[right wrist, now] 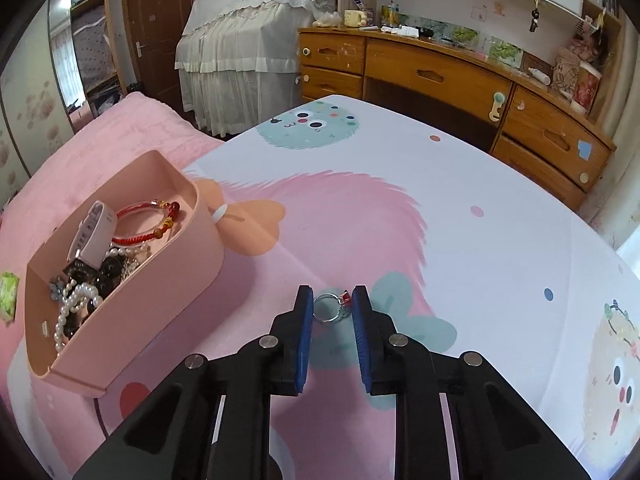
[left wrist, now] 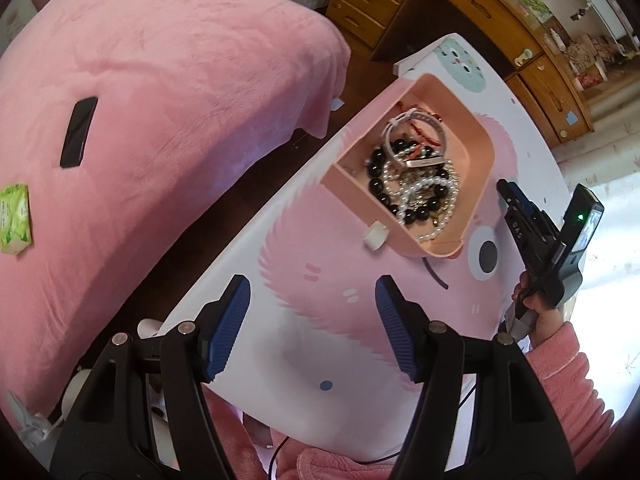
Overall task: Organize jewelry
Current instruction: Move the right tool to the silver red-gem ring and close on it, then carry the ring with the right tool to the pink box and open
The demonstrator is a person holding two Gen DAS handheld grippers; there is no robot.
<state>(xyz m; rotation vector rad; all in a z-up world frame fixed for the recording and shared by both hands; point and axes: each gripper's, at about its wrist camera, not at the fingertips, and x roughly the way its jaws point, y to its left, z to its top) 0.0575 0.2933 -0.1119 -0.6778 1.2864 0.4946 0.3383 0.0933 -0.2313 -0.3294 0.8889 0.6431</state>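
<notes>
A pink box [left wrist: 478, 152] [right wrist: 160, 280] sits on the cartoon-print table cover and holds several pieces of jewelry [left wrist: 416, 176]: black beads, pearls, a red cord bracelet [right wrist: 150, 220] and a white watch band [right wrist: 94, 230]. A small silver ring with a red charm [right wrist: 332, 307] lies on the cover, between the open fingers of my right gripper [right wrist: 332, 300], which are not closed on it. My left gripper [left wrist: 312, 292] is open and empty, above the cover short of the box. The right gripper also shows in the left wrist view [left wrist: 516, 208], to the right of the box.
A pink-covered bed [left wrist: 140, 120] lies left of the table, with a black phone [left wrist: 79, 132] and a green packet [left wrist: 15, 218] on it. A wooden desk with drawers [right wrist: 440, 76] stands beyond the table's far edge.
</notes>
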